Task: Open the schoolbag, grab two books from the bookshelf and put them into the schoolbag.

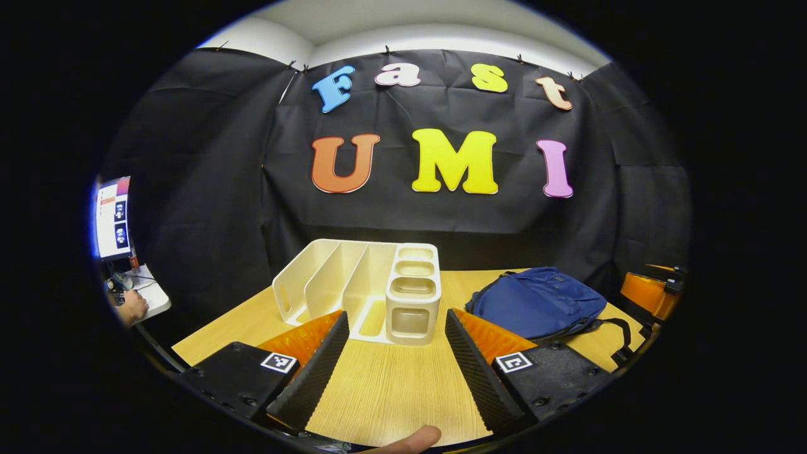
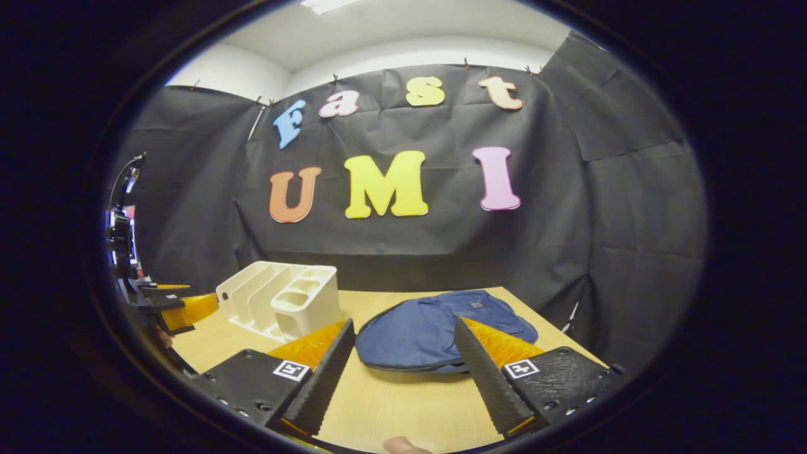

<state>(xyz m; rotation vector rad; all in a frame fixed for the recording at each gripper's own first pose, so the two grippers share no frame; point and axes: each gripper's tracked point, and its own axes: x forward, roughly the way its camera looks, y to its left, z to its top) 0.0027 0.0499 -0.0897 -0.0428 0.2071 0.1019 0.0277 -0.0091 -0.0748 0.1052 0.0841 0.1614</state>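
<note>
Schoolbag (image 1: pixel 536 302) lies flat, right of centre on worktop (image 1: pixel 391 384), looks zipped. Bookshelf (image 1: pixel 359 287) at centre, slots look bare. Left gripper (image 1: pixel 397 353) and right gripper (image 2: pixel 403 359) both spread apart, holding nothing. No book seen; whole task remains.

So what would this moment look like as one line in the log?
left claw: open, empty | right claw: open, empty | schoolbag: lying flat on table | bookshelf: no books visible

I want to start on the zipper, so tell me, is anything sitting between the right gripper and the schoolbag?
Nothing visible does. In the right gripper view the right gripper is open above bare wooden table, and the blue schoolbag lies flat straight ahead of its fingertips. The white bookshelf stands off to the left, clear of that path.
</note>
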